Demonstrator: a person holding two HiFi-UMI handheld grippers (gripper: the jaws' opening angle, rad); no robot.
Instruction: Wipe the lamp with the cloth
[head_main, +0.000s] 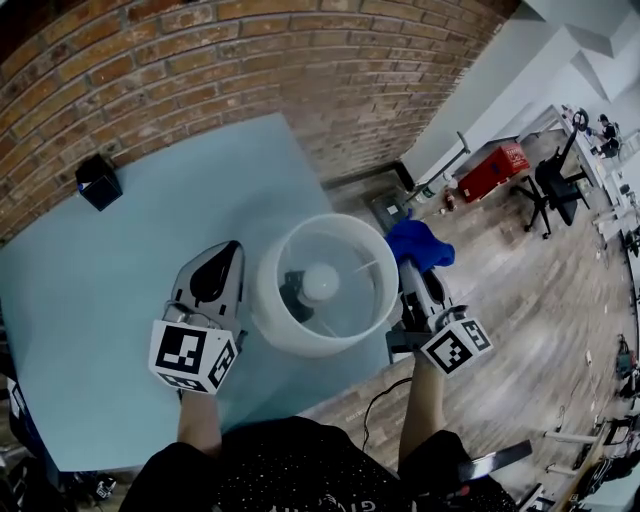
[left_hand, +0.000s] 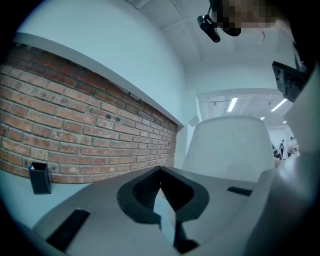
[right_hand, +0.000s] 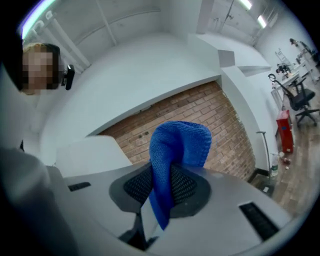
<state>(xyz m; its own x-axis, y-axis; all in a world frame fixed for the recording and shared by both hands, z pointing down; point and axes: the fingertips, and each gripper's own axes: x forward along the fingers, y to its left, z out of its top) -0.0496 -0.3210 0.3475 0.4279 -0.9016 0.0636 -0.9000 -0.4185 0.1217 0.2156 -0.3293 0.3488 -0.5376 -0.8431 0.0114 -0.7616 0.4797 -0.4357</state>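
Lamp (head_main: 296, 343) stands at table (head_main: 110, 300) edge between the 2 grippers. Left gripper (head_main: 230, 250) sits just beside the shade, jaws together, empty. Right gripper (head_main: 408, 266) is clamped on blue cloth (head_main: 418, 243), right of the shade.

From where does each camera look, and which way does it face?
Head view: on the person's head, looking steeply down on the lamp and table; both forearms, the left gripper and the right gripper show.
Left gripper view: on the left gripper, looking along its closed, empty jaws toward the brick wall; the lamp stands at right.
Right gripper view: on the right gripper, looking along jaws clamping the blue cloth toward the same wall.
Shared: both gripper views show the lamp and the brick wall.
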